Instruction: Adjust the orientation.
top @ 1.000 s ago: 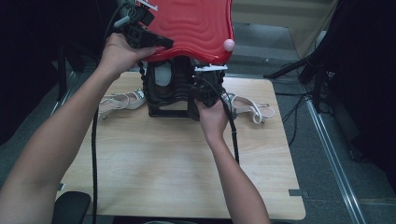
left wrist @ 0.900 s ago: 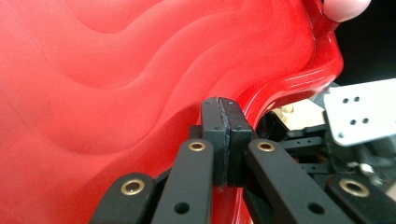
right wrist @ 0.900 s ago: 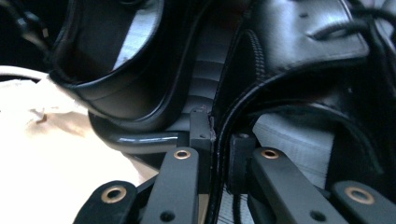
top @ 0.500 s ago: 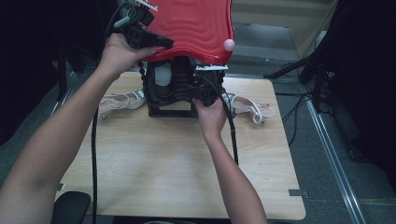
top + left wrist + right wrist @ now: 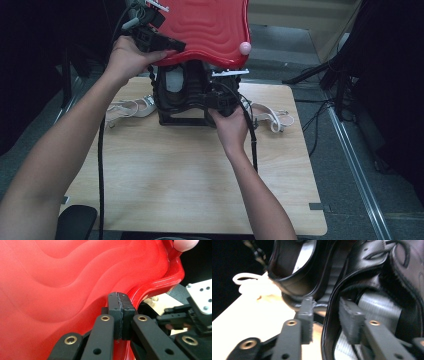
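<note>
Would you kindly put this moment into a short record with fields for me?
Surface: wooden table
Main item: black open-sided case with raised red wavy lid
Left gripper: shut on red wavy lid's edge
Right gripper: jaws just opened, pads apart astride a black rim of the case
Also there: white straps either side of the case

Both forearms (image 5: 65,150) bare, no sleeves visible. Left gripper (image 5: 121,315): black jaws, brass-coloured rivets, flat black pads. Right gripper (image 5: 325,315): same build. Black cable (image 5: 101,165) trails from left unit.
</note>
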The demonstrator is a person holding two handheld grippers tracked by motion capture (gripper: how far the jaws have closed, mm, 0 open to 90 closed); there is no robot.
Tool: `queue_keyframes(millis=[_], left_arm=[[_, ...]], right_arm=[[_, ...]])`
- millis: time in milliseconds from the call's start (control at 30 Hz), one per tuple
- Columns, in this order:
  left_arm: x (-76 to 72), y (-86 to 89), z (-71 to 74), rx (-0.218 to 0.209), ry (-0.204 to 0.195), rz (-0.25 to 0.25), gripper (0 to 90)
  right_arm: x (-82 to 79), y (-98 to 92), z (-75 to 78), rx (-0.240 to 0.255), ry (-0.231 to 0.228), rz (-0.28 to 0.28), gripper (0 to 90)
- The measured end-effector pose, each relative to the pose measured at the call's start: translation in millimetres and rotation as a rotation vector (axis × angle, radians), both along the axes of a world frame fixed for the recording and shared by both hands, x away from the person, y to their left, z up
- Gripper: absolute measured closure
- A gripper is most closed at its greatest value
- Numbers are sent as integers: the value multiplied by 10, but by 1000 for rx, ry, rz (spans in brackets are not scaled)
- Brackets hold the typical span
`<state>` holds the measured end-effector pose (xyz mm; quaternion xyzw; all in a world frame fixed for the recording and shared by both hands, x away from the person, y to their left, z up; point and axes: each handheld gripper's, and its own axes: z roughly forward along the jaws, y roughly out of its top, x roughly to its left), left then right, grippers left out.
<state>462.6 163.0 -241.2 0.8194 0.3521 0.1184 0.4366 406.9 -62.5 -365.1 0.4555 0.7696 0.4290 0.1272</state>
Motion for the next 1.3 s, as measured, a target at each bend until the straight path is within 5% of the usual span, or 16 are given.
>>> queue_keyframes(millis=[267, 567, 867, 1300], left_arm=[[-2, -4, -8, -2, -12, 1, 900], [-2, -4, -8, -1, -13, 0, 900], [-3, -4, -9, -2, -14, -2, 900], [-7, -5, -6, 2, -13, -3, 900]], right_arm=[[-293, -98, 28, 1, 3, 93, 881], [-518, -207, -187, 8, 13, 159, 885], [-519, -394, -420, -10, 38, 140, 899], [-410, -329, -431, 9, 25, 105, 900]])
